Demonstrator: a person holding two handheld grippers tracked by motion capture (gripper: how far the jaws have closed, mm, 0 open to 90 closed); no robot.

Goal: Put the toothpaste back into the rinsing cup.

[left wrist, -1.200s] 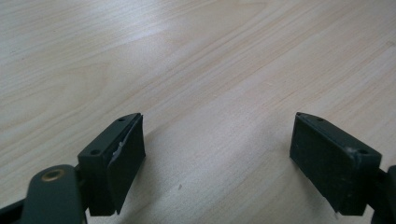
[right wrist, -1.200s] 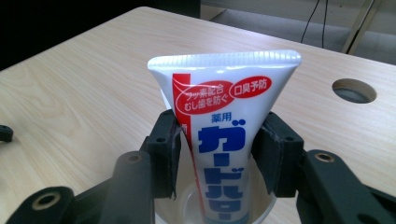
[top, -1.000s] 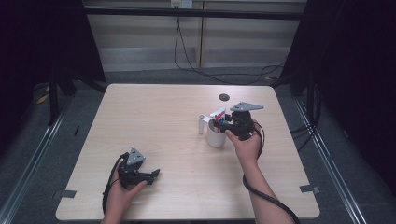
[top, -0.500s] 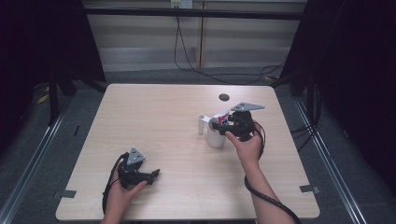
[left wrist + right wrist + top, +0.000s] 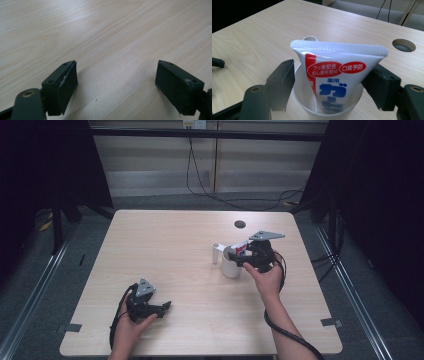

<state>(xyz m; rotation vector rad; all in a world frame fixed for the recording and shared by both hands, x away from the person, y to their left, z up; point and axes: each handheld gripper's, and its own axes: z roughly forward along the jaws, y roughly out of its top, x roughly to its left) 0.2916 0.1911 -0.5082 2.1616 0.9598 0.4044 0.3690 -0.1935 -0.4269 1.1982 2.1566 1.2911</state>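
Two hand-held grippers show from above: the right hand-held gripper (image 5: 243,259) at a white cup (image 5: 230,266), the left hand-held gripper (image 5: 162,307) idle on the worktop (image 5: 165,245). Left gripper view: jaws wide apart, empty. Right gripper view: jaws spread, the toothpaste tube (image 5: 334,75) standing between them in the cup, seemingly released; next comes backing away

Small change only, high view, right of centre. Right gripper (image 5: 243,260) sits a bit lower in frame than 1.0 s ago, hand pulled slightly toward the bottom edge. Toothpaste tube (image 5: 241,248) stands in the white cup (image 5: 230,267), crimped end up; jaws now apart on either side of it in right gripper view, not clamping.
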